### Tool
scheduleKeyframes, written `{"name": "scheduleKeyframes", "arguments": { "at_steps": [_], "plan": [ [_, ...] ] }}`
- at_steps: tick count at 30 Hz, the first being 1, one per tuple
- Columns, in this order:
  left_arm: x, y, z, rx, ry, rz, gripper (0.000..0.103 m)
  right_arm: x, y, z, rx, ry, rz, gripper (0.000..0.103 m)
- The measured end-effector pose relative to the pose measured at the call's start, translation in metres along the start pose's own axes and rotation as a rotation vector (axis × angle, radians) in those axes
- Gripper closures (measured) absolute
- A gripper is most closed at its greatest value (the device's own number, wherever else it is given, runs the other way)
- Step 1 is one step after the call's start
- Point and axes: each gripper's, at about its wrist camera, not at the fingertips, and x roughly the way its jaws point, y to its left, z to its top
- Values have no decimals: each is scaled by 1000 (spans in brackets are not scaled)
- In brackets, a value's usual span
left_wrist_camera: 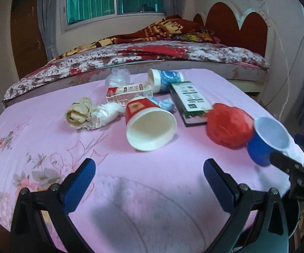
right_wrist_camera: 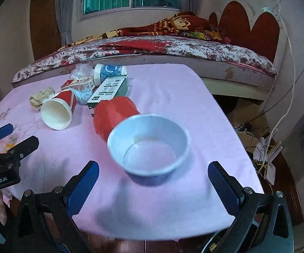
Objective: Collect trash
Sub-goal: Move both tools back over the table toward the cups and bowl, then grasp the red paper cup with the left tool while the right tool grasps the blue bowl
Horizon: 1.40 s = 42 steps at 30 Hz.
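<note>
Trash lies on a table under a pink cloth. A red paper cup lies on its side, mouth toward me, also in the right wrist view. A blue paper cup lies near the front, between my right gripper's spread fingers; it shows at the right edge of the left wrist view. A crumpled red bag sits just behind it. My left gripper is open and empty, short of the red cup. My right gripper is open around the blue cup.
Further back lie a beige wad, white tissue, a red-white carton, a green-white box, a blue-white cup and clear plastic. A bed stands behind. Cables and boxes lie on the floor at right.
</note>
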Motion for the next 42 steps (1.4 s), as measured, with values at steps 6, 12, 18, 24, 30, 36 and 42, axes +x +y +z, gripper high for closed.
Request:
{"name": "scheduleKeyframes", "arguments": {
  "at_steps": [6, 12, 18, 24, 30, 36, 42],
  "plan": [
    [18, -5, 9, -30, 13, 1, 1, 23, 1, 6, -3, 22, -18, 2],
    [45, -9, 22, -64, 41, 12, 1, 40, -27, 19, 47, 22, -53, 5],
    [69, -3, 34, -103, 81, 38, 2, 55, -40, 29, 58, 38, -52, 17],
    [65, 11, 26, -130, 107, -29, 30, 52, -43, 25, 59, 26, -42, 23],
    [46, 15, 25, -103, 65, -85, 51, 42, -44, 20, 56, -4, -21, 24],
    [28, 13, 22, -74, 31, -130, 52, 21, -46, 14, 48, -34, -19, 24],
    [2, 0, 16, -37, -13, -176, 52, -10, -51, 3, 23, -66, -29, 24]
  ]
}}
